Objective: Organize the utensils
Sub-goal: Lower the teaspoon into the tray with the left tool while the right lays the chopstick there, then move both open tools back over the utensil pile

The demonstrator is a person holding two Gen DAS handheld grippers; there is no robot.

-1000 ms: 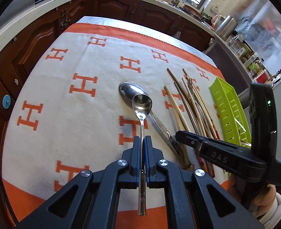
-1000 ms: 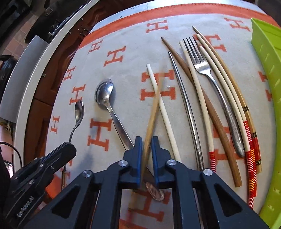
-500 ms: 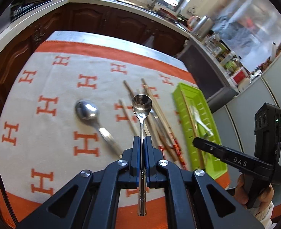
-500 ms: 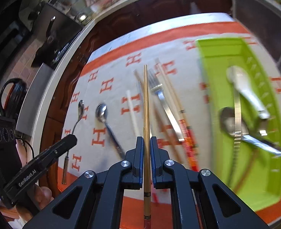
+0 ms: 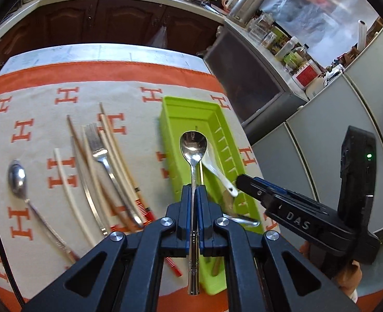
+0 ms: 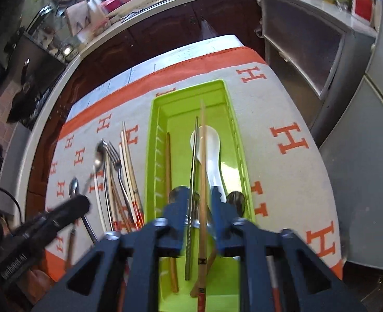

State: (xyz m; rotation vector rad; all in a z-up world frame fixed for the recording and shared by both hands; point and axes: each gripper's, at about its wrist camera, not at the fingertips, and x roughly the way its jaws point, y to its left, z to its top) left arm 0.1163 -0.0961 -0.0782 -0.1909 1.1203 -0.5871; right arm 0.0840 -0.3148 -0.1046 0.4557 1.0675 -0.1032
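Both tools over the green tray, one clamping a spoon, one letting a chopstick go.

The left tool [image 5: 194,202] is clamped on a small steel spoon [image 5: 193,147] above the green tray [image 5: 188,109]. Only the right wrist view shows the right tool [image 6: 198,204], jaws just opened, pads clear of the bamboo chopstick [image 6: 203,161] between them, and the tray's white spoon [image 6: 212,150]. The left view alone shows the fork [image 5: 97,148] on the counter cloth [image 5: 35,109].

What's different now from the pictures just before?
Both hands swung from the cloth over to the green tray. The right gripper has just been opening its jaws, letting go of the bamboo chopstick, which now sits loose between them above the tray. The left gripper stays shut on the small spoon. The fork stayed on the cloth.
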